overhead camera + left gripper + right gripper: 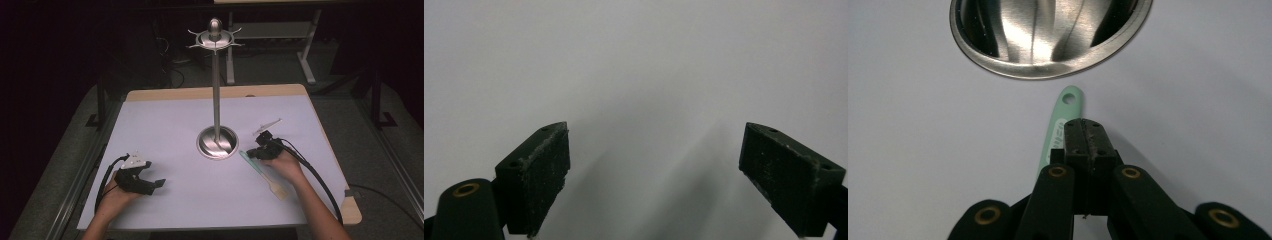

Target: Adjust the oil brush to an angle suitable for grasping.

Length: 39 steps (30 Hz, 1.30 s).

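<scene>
Left gripper (150, 183) at 8 o'clock on white table (175, 125), jaws wide, nothing between. Right gripper (1083, 135) at 4 o'clock, jaws closed over mint-green spatula (1060, 125), hanging-hole end just short of steel stand (217, 142) base at centre.

White-topped table (165, 120): steel stand (217, 142), green spatula (263, 175), possibly.

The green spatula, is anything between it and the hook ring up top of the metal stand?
Nothing visible blocks it. The green spatula lies on the white mat beside the stand's base, under the right hand-held gripper. Between it and the hook ring there is open space beside the pole.
</scene>
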Available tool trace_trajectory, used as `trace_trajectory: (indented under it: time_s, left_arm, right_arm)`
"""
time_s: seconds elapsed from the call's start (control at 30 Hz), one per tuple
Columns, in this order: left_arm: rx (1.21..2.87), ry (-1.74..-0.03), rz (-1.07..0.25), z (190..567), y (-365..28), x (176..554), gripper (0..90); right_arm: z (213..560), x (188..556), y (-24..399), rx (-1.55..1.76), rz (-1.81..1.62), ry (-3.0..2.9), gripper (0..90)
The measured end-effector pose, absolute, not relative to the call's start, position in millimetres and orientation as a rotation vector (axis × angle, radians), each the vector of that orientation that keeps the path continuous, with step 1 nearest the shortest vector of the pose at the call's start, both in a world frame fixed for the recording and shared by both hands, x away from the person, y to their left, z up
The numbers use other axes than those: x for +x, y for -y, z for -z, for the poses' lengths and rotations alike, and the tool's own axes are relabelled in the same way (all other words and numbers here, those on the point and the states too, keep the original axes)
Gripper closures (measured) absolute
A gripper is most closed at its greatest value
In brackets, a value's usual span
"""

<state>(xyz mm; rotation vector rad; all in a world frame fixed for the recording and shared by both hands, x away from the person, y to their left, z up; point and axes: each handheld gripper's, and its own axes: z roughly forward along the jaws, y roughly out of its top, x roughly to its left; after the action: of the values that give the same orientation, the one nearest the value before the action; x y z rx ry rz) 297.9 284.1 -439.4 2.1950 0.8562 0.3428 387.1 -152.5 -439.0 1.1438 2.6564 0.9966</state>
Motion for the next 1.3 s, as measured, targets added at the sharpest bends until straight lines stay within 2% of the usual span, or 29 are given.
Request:
trace_trajectory:
  time_s: [0.2, 0.47, 0.7, 1.3]
  left_arm:
    - [2.193, -0.858, -0.346, 439.4, -284.1, 297.2, 12.6]
    - [2.197, -0.860, -0.350, 439.2, -283.2, 296.5, 12.6]
    - [2.192, -0.861, -0.346, 439.1, -282.1, 295.3, 12.6]
    - [2.192, -0.869, -0.341, 441.8, -282.5, 295.4, 12.6]
  right_arm:
    - [427.8, 373.3, 156.1, 1.139, -0.953, -2.649, 90.0]
    - [414.4, 336.1, 167.5, 1.122, -0.918, -2.673, 89.9]
    - [415.3, 311.7, 175.2, 1.082, -0.916, -2.713, 90.0]
    - [427.8, 294.3, 172.7, 1.072, -0.720, -2.739, 90.0]
